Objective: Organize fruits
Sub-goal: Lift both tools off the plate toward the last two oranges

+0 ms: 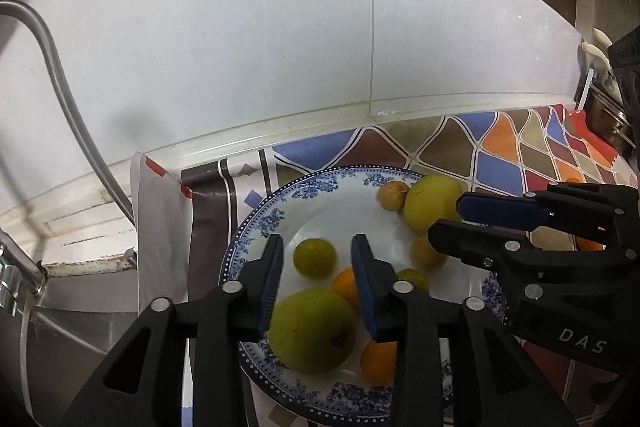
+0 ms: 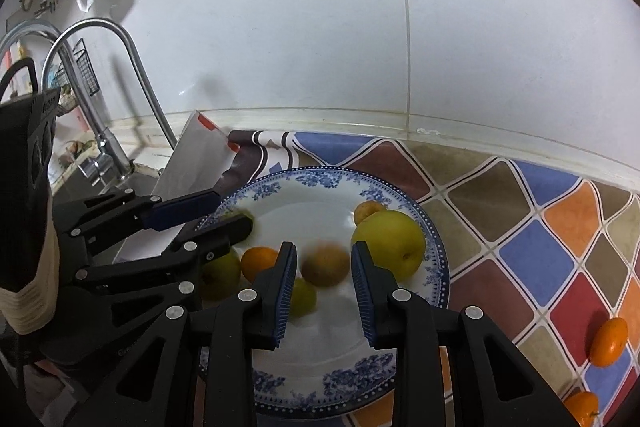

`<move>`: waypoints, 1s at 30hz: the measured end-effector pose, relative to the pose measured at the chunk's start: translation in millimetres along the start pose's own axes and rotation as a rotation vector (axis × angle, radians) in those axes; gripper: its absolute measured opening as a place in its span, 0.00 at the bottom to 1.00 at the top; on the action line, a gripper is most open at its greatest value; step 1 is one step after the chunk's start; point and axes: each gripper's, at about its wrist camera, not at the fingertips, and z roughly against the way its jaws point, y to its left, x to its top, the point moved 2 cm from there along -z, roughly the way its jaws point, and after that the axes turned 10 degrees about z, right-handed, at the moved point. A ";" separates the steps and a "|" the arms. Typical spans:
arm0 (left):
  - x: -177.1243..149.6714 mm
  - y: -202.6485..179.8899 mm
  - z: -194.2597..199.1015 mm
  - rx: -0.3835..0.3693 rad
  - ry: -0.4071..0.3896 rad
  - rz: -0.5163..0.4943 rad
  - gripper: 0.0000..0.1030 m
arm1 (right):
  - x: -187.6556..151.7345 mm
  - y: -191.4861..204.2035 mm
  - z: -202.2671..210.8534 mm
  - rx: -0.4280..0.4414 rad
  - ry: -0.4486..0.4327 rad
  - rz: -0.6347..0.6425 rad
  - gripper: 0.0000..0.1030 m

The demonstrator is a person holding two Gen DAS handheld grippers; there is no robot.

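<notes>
Fruit heaped on the blue-rimmed plate (image 2: 434, 243), both grippers empty above it.
Left gripper (image 1: 316, 259) and right gripper (image 2: 324, 267) are released; the brown plum (image 2: 325, 264) at plate centre looks light, smooth, bruisable, so pinch its widest middle.

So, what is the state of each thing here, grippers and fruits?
left gripper, open, empty
right gripper, open, empty
plate, loaded with fruit
brown fruit, on plate, blurred
orange, on counter, outside plate
</notes>
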 end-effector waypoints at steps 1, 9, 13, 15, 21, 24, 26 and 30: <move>-0.1 0.0 1.9 0.002 -0.001 0.004 0.37 | 0.1 0.1 1.4 -0.004 -0.001 0.000 0.31; -4.4 -8.1 38.5 0.016 -0.050 0.023 0.38 | -3.7 2.3 30.5 -0.036 -0.041 0.007 0.31; -6.1 -13.6 57.1 0.020 -0.068 0.038 0.42 | -6.8 4.2 50.9 -0.045 -0.063 0.006 0.31; -7.4 -16.4 67.5 0.027 -0.081 0.049 0.44 | -8.6 4.4 60.6 -0.050 -0.073 0.003 0.32; -13.0 -28.4 99.3 0.036 -0.113 0.070 0.53 | -15.3 3.9 92.1 -0.072 -0.102 0.005 0.36; -17.1 -36.2 113.7 0.036 -0.130 0.065 0.58 | -20.2 4.0 108.8 -0.088 -0.122 0.008 0.37; -19.8 -43.1 121.7 0.034 -0.140 0.059 0.59 | -24.6 3.1 120.0 -0.096 -0.130 0.010 0.37; -25.2 -57.5 137.3 0.024 -0.153 0.047 0.64 | -33.8 0.2 141.9 -0.126 -0.149 0.014 0.44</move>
